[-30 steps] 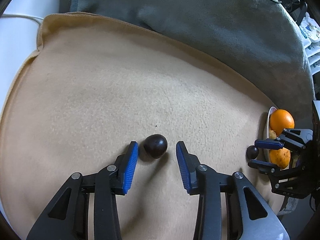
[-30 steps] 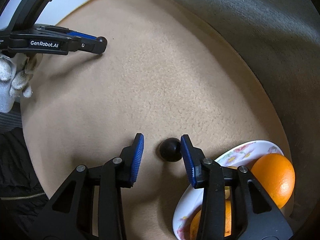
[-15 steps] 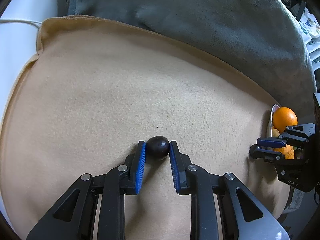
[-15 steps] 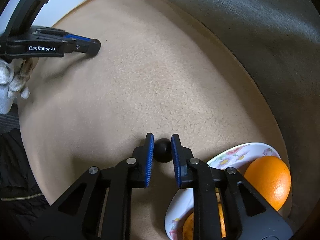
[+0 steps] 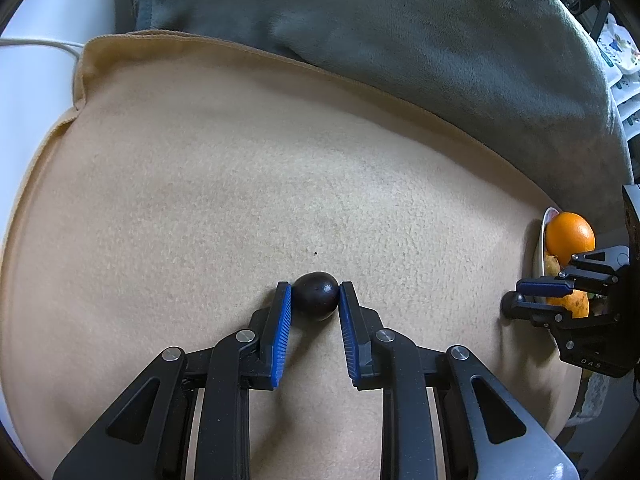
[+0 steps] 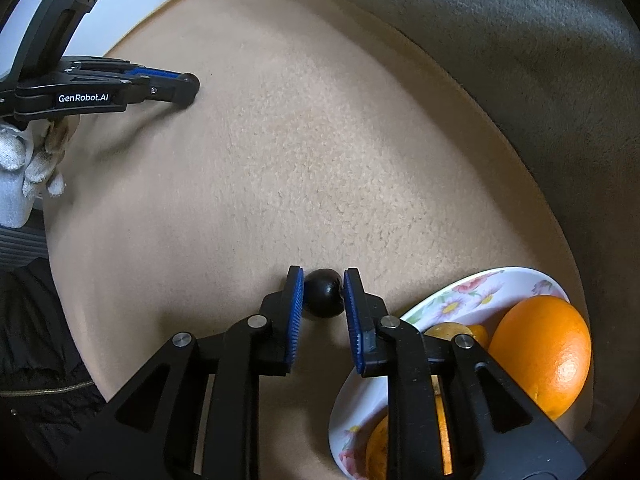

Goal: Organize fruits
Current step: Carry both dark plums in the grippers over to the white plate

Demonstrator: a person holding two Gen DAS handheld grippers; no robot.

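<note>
My left gripper (image 5: pixel 315 290) is shut on a dark purple fruit (image 5: pixel 316 295) that rests on the tan blanket (image 5: pixel 200 200). My right gripper (image 6: pixel 323 280) is shut on a smaller dark round fruit (image 6: pixel 324 298), also on the blanket, just left of a floral plate (image 6: pixel 472 288). The plate holds a large orange (image 6: pixel 540 352), a yellowish fruit (image 6: pixel 448 330) and another orange fruit (image 6: pixel 378 448). In the left wrist view the right gripper (image 5: pixel 516 300) shows at far right beside the plate (image 5: pixel 538 248) and the orange (image 5: pixel 570 236). In the right wrist view the left gripper (image 6: pixel 188 84) shows at upper left.
A grey blanket (image 5: pixel 400 40) lies behind the tan one. A white surface with a cable (image 5: pixel 36 42) is at the far left. A gloved hand (image 6: pixel 24 160) holds the left gripper. Dark fabric (image 6: pixel 36 340) lies at the blanket's near left edge.
Both grippers closed from open onto their dark fruits during the last second. Both fruits stay on the blanket.
</note>
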